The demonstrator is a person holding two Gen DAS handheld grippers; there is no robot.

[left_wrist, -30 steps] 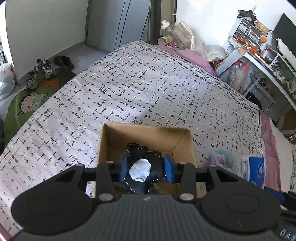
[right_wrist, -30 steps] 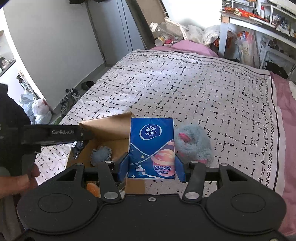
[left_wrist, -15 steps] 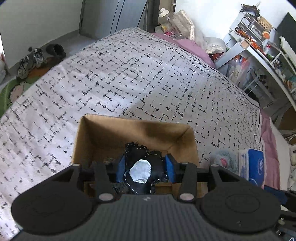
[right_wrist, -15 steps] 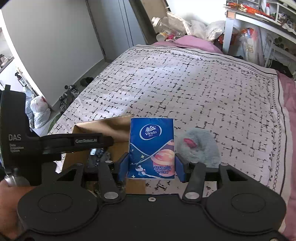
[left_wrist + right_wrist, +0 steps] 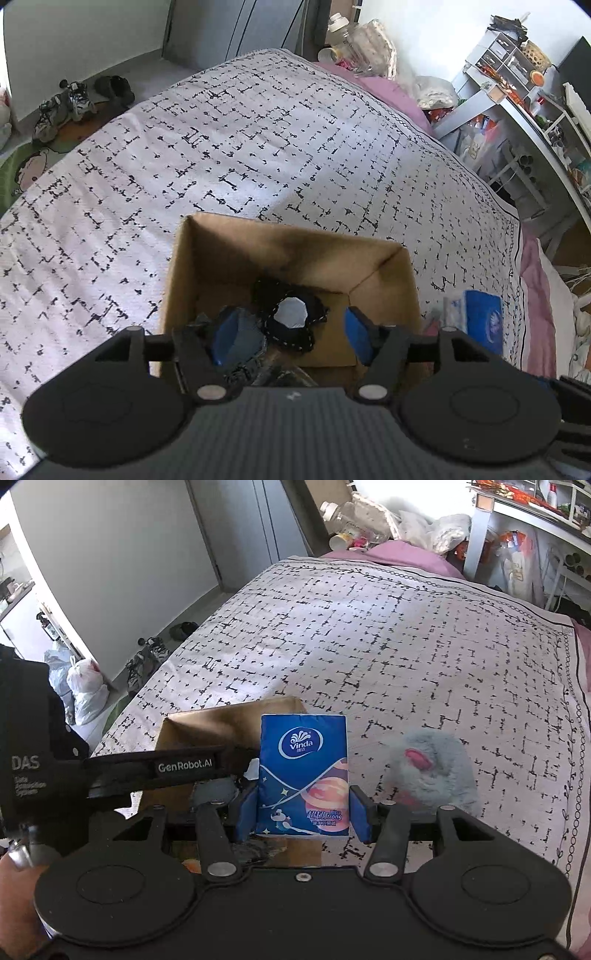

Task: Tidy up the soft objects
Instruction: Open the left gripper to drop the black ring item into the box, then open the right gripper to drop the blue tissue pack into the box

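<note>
A cardboard box lies open on the patterned bedspread. My left gripper hangs over it with its jaws opening. A black soft pad with a white patch rests inside the box between the blue pads, touching neither. A grey-blue soft item sits under the left pad. My right gripper is shut on an upright blue tissue pack, just right of the box. A fluffy grey plush toy lies on the bed to the right of the pack.
The bedspread stretches far beyond the box. Shoes sit on the floor at left, and a cluttered desk stands at right. A hand holds the left gripper's body across the box.
The left jaws have spread apart and let go of the black pad, which now lies in the box. The left gripper sank lower. The right gripper drifted with the tissue pack still held.
</note>
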